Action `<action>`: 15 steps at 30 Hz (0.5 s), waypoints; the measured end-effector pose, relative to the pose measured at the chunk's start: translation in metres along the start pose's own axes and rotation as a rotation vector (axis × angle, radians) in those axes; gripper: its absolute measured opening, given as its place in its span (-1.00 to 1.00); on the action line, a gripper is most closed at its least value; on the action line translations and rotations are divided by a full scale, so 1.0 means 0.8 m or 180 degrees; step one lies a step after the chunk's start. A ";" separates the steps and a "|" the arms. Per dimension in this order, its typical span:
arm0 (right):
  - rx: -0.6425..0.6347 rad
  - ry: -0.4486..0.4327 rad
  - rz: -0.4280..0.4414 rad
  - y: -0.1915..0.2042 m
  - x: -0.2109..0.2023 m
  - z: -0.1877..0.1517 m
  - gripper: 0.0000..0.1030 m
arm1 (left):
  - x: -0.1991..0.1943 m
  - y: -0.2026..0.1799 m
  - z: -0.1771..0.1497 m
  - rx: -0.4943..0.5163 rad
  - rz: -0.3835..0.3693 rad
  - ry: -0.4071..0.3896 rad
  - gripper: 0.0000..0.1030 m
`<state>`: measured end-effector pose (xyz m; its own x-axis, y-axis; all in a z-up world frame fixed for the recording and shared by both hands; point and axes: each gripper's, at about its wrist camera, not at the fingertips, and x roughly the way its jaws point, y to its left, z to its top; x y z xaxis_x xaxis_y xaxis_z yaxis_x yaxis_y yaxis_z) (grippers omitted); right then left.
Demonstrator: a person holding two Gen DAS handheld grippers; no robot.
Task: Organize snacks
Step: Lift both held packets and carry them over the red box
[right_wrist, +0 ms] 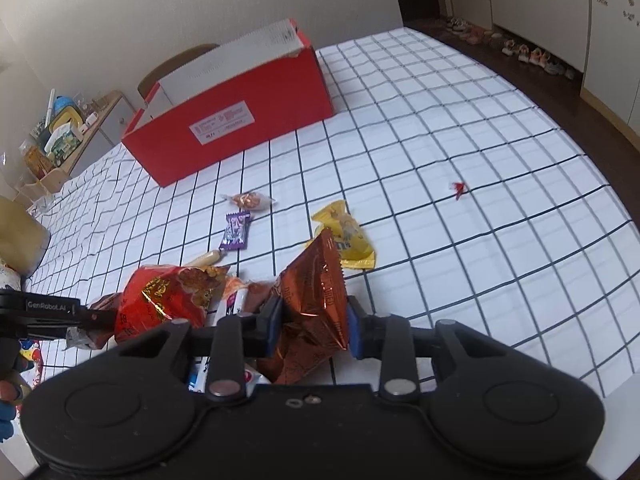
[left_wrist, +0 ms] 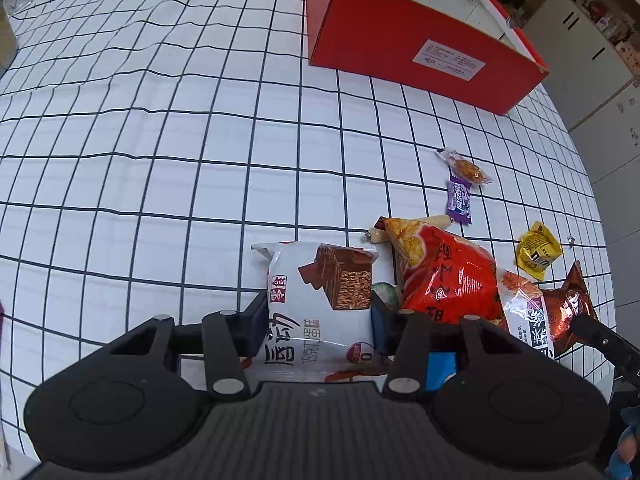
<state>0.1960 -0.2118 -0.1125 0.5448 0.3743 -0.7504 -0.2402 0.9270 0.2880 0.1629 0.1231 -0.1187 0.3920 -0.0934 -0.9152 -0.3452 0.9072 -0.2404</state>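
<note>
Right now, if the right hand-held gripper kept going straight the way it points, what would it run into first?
The right hand-held gripper is shut on the copper foil snack bag. Straight ahead, it would probably meet the yellow packet on the checked tablecloth first, though depth is unclear.

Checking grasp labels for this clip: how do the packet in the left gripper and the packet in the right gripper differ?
The wafer packet is white with a printed chocolate wafer picture; the foil packet is shiny copper-brown. The wafer packet looks flat and smooth between the left gripper pads, while the foil packet is crumpled and stands on end in the right gripper. Both are pinched across their width, above the grid-pattern tablecloth, outside the red box.
</note>
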 end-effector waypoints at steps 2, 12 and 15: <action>-0.0040 -0.0049 -0.0037 0.002 -0.005 -0.001 -0.44 | -0.009 0.003 -0.003 -0.0025 -0.0021 -0.0039 -0.06; -0.0142 -0.0323 -0.0089 0.010 -0.046 0.001 -0.45 | -0.056 0.006 -0.010 -0.0061 -0.0127 -0.0241 -0.06; -0.0189 -0.0410 -0.0101 0.012 -0.058 0.006 -0.45 | -0.067 0.003 -0.009 -0.0059 -0.0143 -0.0304 -0.06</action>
<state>0.1725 -0.2199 -0.0723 0.6507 0.3481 -0.6748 -0.2662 0.9369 0.2267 0.1348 0.1274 -0.0724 0.4867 -0.0933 -0.8686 -0.3410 0.8951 -0.2872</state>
